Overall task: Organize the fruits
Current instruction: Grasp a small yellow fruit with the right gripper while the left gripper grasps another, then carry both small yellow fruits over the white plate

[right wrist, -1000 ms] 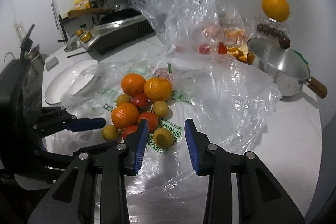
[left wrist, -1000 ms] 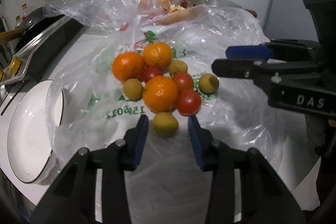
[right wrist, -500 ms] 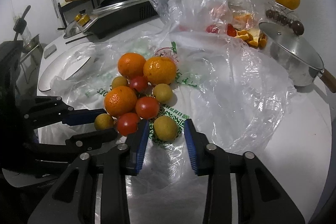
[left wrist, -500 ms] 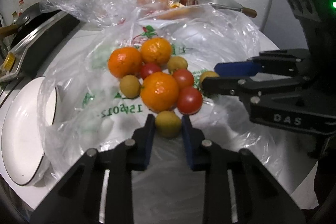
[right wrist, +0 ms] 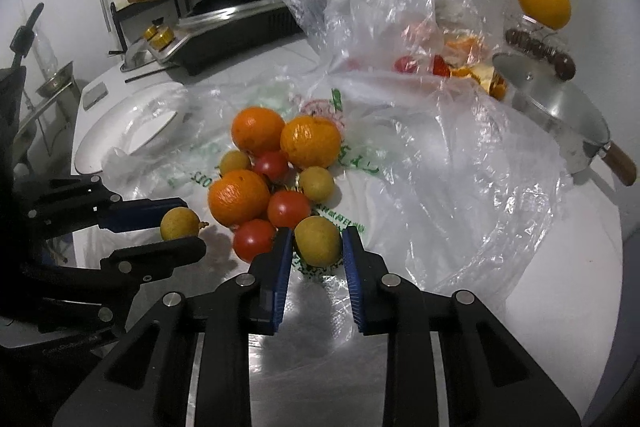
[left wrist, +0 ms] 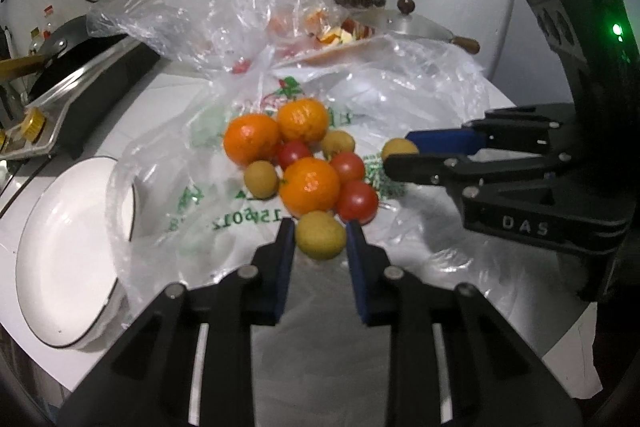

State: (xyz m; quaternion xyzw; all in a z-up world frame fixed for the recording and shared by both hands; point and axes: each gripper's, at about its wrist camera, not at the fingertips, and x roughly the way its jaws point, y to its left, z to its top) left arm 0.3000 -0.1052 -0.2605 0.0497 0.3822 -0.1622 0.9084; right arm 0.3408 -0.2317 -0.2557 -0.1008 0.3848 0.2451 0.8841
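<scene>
A heap of oranges, red tomatoes and small yellow-green fruits lies on a flattened plastic bag. My left gripper is shut on one yellow-green fruit at the near edge of the heap; it shows in the right wrist view too. My right gripper is shut on another yellow-green fruit, seen from the left wrist view at the heap's right side.
A white plate lies left of the bag, partly under it. A stove with a pan stands at the back left. A lidded steel pot and a crumpled bag with peels are behind. An orange sits on a jar.
Both grippers moved forward to the heap and closed, each on a yellow-green fruit. The left jaws were wide open a second ago.
</scene>
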